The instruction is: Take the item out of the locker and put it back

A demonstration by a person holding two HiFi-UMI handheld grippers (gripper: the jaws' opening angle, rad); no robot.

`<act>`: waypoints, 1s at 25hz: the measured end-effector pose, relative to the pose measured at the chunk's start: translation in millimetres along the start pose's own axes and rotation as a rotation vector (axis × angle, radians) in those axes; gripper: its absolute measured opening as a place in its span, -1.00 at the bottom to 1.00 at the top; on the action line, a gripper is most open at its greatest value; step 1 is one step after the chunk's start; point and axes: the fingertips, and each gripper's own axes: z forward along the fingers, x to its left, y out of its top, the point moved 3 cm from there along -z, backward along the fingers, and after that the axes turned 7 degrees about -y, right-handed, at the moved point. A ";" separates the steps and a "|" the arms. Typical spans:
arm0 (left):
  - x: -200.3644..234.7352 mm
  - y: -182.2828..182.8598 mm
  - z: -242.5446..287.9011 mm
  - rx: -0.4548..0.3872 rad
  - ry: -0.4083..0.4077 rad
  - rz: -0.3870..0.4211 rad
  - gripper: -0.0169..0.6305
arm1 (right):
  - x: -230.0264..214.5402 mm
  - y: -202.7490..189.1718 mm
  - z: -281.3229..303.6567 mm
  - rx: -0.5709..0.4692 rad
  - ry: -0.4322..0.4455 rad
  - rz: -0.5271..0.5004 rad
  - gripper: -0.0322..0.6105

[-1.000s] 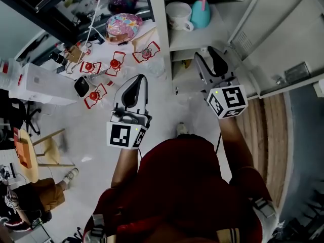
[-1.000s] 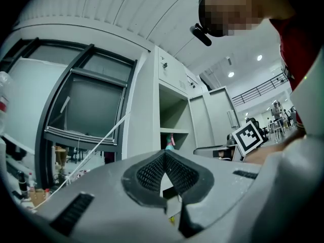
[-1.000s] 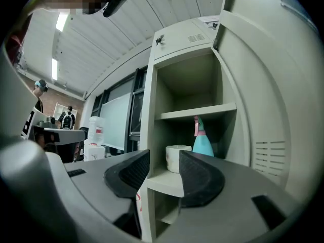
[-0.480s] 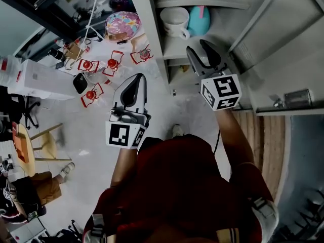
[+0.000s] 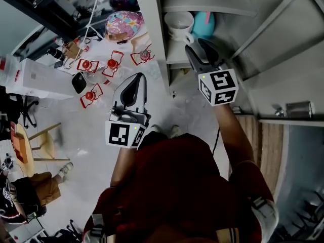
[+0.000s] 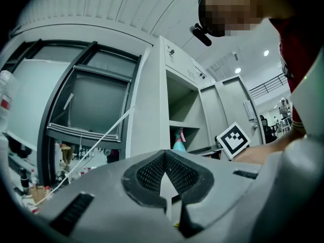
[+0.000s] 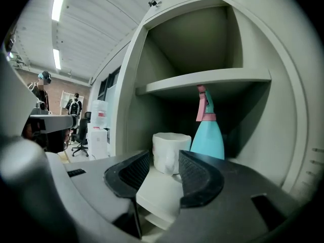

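In the head view, our right gripper (image 5: 201, 52) reaches into the open locker (image 5: 149, 29), its tip just short of the mug (image 5: 178, 20), which stands inside beside a bottle (image 5: 206, 22). Our left gripper (image 5: 133, 87) hangs outside.

In the left gripper view, its jaws are closed on nothing.

In the right gripper view, the jaws stand apart and empty, the mug framed between them but beyond their tips.

We judge this the reach. Next we must go forward, straddle the mug, close, and spare the bottle.
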 end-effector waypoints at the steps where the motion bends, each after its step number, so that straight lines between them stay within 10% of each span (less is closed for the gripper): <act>1: 3.0 0.3 0.9 0.000 -0.005 -0.001 -0.93 | -0.1 -0.1 3.3 0.010 -0.006 -0.002 -0.40; 25: 41.4 -1.9 0.7 0.002 -0.075 -0.020 -0.93 | -5.4 -16.8 49.2 0.218 -0.073 -0.028 -0.58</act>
